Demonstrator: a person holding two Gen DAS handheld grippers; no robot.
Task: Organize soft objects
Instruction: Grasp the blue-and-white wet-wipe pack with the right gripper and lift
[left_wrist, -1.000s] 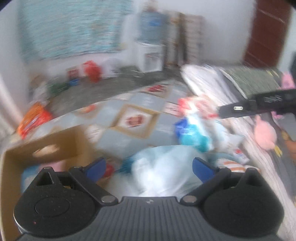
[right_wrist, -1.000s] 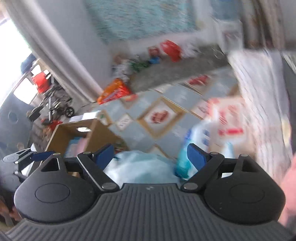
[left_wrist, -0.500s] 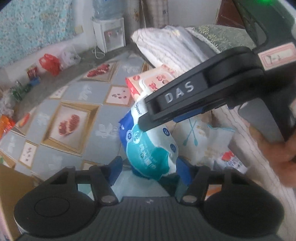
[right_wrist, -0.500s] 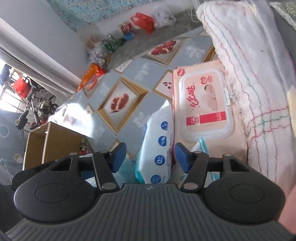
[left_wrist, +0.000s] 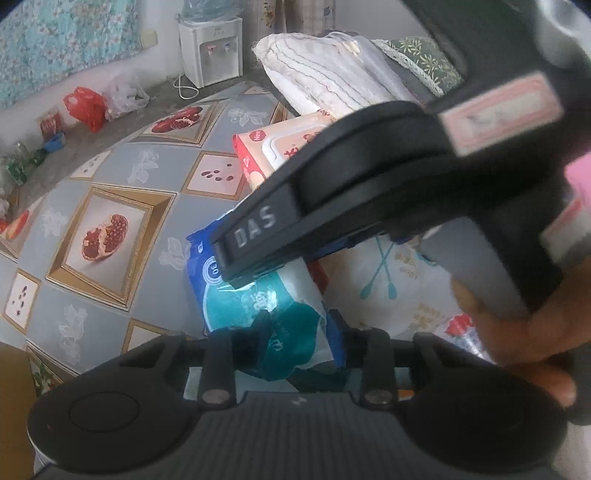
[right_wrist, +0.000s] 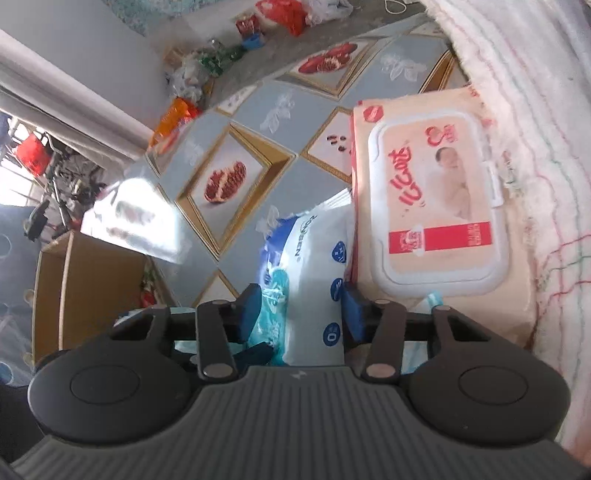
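The right gripper (right_wrist: 301, 314) has its jaws closed against both sides of a blue and white tissue pack (right_wrist: 314, 266), which stands on edge on the tiled floor (right_wrist: 258, 122). The left gripper (left_wrist: 291, 341) also has the same pack (left_wrist: 266, 299) between its jaws, pinching its near end. Just right of the right jaws lies a peach wipes pack (right_wrist: 436, 206), touching the tissue pack. Beyond it is a folded white blanket (right_wrist: 535, 110). Left of the right jaws stands a cardboard box (right_wrist: 85, 288). A cotton swab bag (left_wrist: 391, 280) lies right of the left jaws.
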